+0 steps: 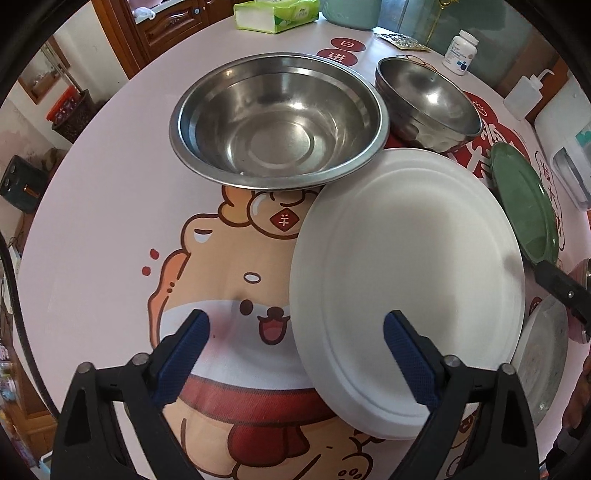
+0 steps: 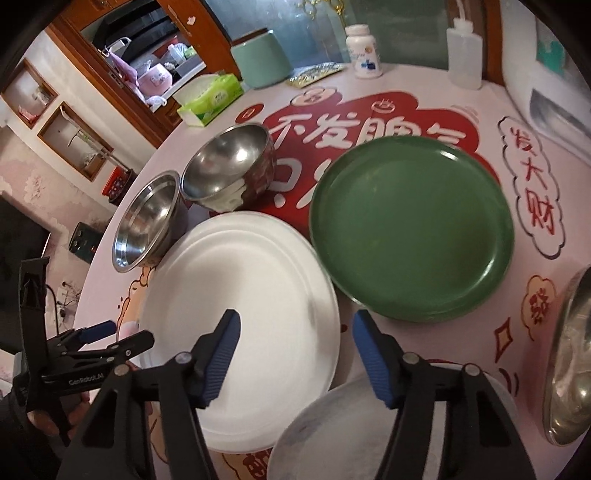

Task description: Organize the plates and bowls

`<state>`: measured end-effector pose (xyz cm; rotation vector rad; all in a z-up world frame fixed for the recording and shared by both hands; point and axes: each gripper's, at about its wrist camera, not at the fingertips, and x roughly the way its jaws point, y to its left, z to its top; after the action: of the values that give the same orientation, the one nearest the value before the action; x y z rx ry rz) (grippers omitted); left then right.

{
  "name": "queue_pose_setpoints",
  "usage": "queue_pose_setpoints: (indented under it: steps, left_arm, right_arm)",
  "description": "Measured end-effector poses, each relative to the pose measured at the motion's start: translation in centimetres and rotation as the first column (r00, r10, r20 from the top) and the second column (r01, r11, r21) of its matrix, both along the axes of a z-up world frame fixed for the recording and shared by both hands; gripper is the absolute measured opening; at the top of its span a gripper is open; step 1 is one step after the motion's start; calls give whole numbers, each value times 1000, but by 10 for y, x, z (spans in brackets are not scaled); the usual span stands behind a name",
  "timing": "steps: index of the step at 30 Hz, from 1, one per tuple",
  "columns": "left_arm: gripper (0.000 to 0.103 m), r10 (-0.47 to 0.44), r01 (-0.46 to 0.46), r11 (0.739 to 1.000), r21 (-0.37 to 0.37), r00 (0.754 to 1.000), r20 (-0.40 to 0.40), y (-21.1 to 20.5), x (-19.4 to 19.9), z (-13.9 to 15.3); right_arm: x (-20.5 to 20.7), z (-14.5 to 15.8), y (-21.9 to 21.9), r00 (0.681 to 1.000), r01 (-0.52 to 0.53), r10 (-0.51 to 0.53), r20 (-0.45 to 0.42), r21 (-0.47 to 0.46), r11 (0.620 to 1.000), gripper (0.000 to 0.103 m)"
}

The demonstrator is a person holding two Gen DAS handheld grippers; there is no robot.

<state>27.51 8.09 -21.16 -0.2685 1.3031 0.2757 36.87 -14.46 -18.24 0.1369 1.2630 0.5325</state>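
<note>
A white plate (image 1: 406, 280) lies on the round table (image 1: 110, 221), its left edge between the fingers of my open, empty left gripper (image 1: 295, 332). A large steel bowl (image 1: 277, 118) sits behind it, a smaller steel bowl (image 1: 428, 99) to its right, and a green plate (image 1: 524, 206) at far right. In the right wrist view my right gripper (image 2: 295, 332) is open and empty, hovering over the white plate's (image 2: 240, 295) right edge, with the green plate (image 2: 410, 229) just ahead. A grey marbled plate (image 2: 351, 435) lies below it. The left gripper (image 2: 96, 332) shows at left.
A tissue box (image 1: 273, 14), a teal canister (image 2: 262, 59), a pill bottle (image 2: 364, 51) and a squeeze bottle (image 2: 463, 51) stand at the table's back. Another steel bowl (image 2: 569, 362) sits at the right edge. A white appliance (image 1: 569, 147) is at far right.
</note>
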Motion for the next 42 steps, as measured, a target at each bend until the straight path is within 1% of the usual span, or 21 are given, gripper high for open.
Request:
queue_pose_setpoints:
  steps: [3, 5, 7, 9, 10, 11, 13, 14, 16, 17, 21, 23, 24, 25, 26, 29, 36, 42]
  left_arm:
    - [89, -2, 2, 1000, -9, 1000, -8, 1, 2, -3]
    - [86, 1, -2, 1000, -21, 1000, -12, 2, 3, -5]
    - [79, 1, -2, 999, -34, 1000, -15, 2, 3, -7]
    - [78, 0, -1, 999, -40, 1000, -19, 1, 6, -9]
    - [76, 0, 0, 999, -43, 1000, -18, 1, 6, -10]
    - [71, -1, 0, 999, -48, 1000, -17, 0, 6, -9]
    - [66, -1, 0, 998, -58, 1000, -20, 0, 7, -10]
    - [63, 1, -2, 998, -61, 1000, -23, 0, 8, -11]
    - [54, 11, -13, 998, -68, 999, -33, -1, 10, -13]
    - [52, 15, -18, 997, -78, 999, -37, -1, 10, -15]
    - [50, 14, -17, 996, -87, 999, -35, 0, 10, -16]
    - [47, 9, -12, 996, -88, 999, -33, -1, 12, -16]
    - [45, 6, -9, 996, -87, 999, -31, -1, 14, -16]
    - [42, 2, -4, 996, -87, 1000, -30, -1, 14, -16]
    - [40, -2, -1, 996, -87, 1000, -29, -2, 16, -16]
    - [39, -4, 2, 997, -80, 1000, -28, -6, 22, -16]
    - [38, -1, -1, 996, -88, 1000, -18, -2, 17, -16]
    - [33, -16, 14, 998, -54, 1000, -26, -2, 16, -15]
  right_arm:
    - [3, -5, 2, 1000, -2, 2, -28, -13, 1000, 60]
    - [4, -9, 2, 999, 0, -1, -52, -23, 1000, 58]
    - [6, -14, 2, 997, 2, -4, -81, -34, 999, 55]
    - [8, -20, 2, 994, 10, -14, -107, -42, 999, 53]
    - [8, -21, 1, 993, 12, -17, -114, -43, 999, 52]
    - [8, -23, 1, 992, 17, -22, -122, -44, 999, 51]
    - [9, -27, 0, 990, 24, -31, -139, -47, 999, 45]
    - [9, -28, 0, 989, 25, -31, -145, -45, 999, 44]
    - [8, -29, -1, 988, 27, -34, -150, -48, 998, 39]
    - [9, -29, -1, 988, 29, -37, -149, -51, 998, 39]
    - [8, -28, -4, 988, 38, -44, -149, -42, 998, 35]
    - [8, -29, -7, 988, 45, -51, -148, -42, 998, 32]
    - [9, -29, -8, 987, 48, -53, -150, -41, 998, 27]
    - [9, -30, -9, 986, 52, -57, -159, -32, 998, 20]
    - [9, -31, -10, 984, 57, -61, -167, -26, 998, 18]
    - [8, -32, -9, 982, 69, -72, -173, -21, 997, 18]
    - [8, -33, -8, 981, 76, -79, -176, -23, 997, 18]
    - [5, -29, -6, 981, 74, -77, -179, -27, 997, 18]
